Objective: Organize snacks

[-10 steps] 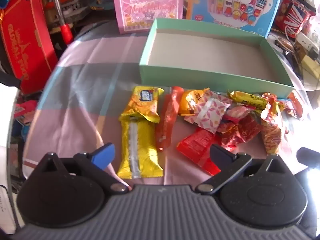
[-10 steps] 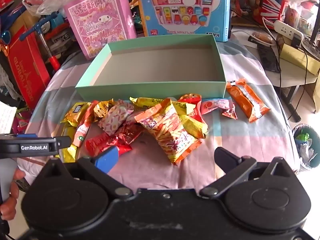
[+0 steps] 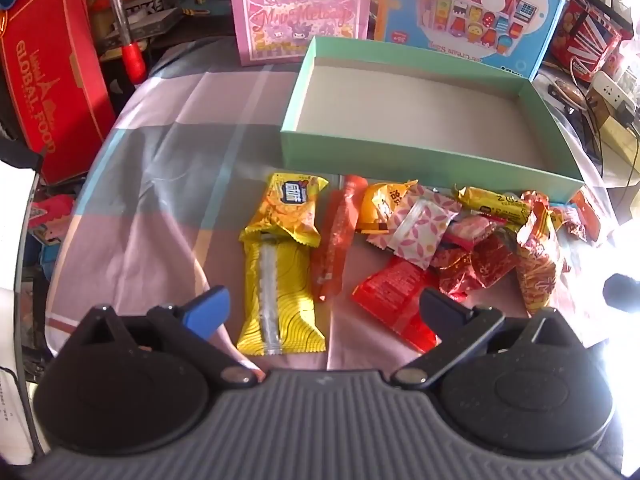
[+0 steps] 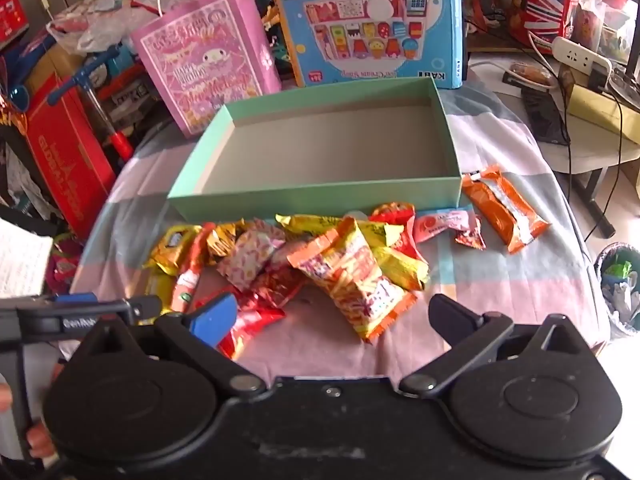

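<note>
My left tool (image 3: 323, 312) and right tool (image 4: 330, 318) both hover spread wide and empty over the worktop's checked cloth (image 3: 160, 200). Just ahead lies the heap of snack packets (image 4: 304, 256): light, crinkly, slippery foil, so I judge the flat yellow wafer pack (image 3: 280, 300) best pinched across its middle. Beyond, touching the heap, the shallow mint cardboard box (image 3: 420, 152) stands empty.

Mint-green box (image 3: 420, 152), grey-beige inside. Worktop cloth (image 3: 168, 184): pink, grey, pale-blue blocks. Yellow wavy-line packet (image 3: 280, 300). Long orange-red stick packet (image 3: 336, 240). Pink-and-white floral-tile packet (image 3: 416, 228). Shiny red wrapper (image 3: 396, 304). Orange-yellow printed bag (image 4: 356, 280). Orange packet, silver seam (image 4: 504, 208). Pink birthday bag (image 4: 208, 68). Blue toy box (image 4: 372, 28).
</note>
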A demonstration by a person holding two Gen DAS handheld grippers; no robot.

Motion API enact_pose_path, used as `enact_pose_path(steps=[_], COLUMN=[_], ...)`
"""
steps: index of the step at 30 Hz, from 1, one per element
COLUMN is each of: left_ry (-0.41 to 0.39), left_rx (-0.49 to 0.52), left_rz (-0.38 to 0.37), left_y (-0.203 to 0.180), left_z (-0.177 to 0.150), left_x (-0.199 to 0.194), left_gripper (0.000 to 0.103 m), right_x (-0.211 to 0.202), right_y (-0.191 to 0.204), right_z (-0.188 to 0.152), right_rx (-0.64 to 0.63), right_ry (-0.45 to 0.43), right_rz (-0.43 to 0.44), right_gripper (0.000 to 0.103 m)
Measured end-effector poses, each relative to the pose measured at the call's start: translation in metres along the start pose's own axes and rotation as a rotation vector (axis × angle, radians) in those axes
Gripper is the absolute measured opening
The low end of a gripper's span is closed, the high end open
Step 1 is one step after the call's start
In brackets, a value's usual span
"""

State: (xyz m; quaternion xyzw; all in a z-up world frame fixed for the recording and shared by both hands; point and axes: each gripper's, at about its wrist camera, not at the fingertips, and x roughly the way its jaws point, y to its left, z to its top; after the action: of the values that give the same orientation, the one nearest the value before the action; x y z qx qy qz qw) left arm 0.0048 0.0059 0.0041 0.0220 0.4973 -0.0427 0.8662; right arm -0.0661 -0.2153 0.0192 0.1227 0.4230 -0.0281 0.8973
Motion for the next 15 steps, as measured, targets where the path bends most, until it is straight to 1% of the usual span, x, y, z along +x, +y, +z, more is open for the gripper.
enact_pose_path(steps=[2, 6, 7, 9, 12, 15], left_ry=[0.001, -0.005, -0.004, -0.002, 0.001, 0.006], left_rx=[0.0, 0.003, 0.005, 0.009, 0.01, 0.008], left_rz=[0.002, -0.003, -0.003, -0.002, -0.002, -0.002], left_y=[-0.001, 0.0, 0.0, 0.0, -0.001, -0.001], left_z=[0.001, 0.0, 0.001, 0.001, 0.001, 0.001], left_x=[-0.001, 0.0, -0.002, -0.002, -0.002, -0.001], left_gripper=[0.103, 0.103, 0.103, 0.103, 0.103, 0.103], right_x=[0.0, 0.002, 0.003, 0.004, 0.002, 0.002], right_y=[0.003, 0.005, 0.005, 0.005, 0.004, 0.005], right_z=[0.003, -0.004, 0.001, 0.0, 0.007, 0.006], right_rx=[-0.009, -0.02, -0.022, -0.022, -0.021, -0.022], right_ry=[-0.006, -0.008, 0.002, 0.005, 0.015, 0.017], right_rz=[-0.006, -0.014, -0.016, -0.017, -0.015, -0.014], right_gripper=[0.103, 0.103, 0.103, 0.103, 0.103, 0.103])
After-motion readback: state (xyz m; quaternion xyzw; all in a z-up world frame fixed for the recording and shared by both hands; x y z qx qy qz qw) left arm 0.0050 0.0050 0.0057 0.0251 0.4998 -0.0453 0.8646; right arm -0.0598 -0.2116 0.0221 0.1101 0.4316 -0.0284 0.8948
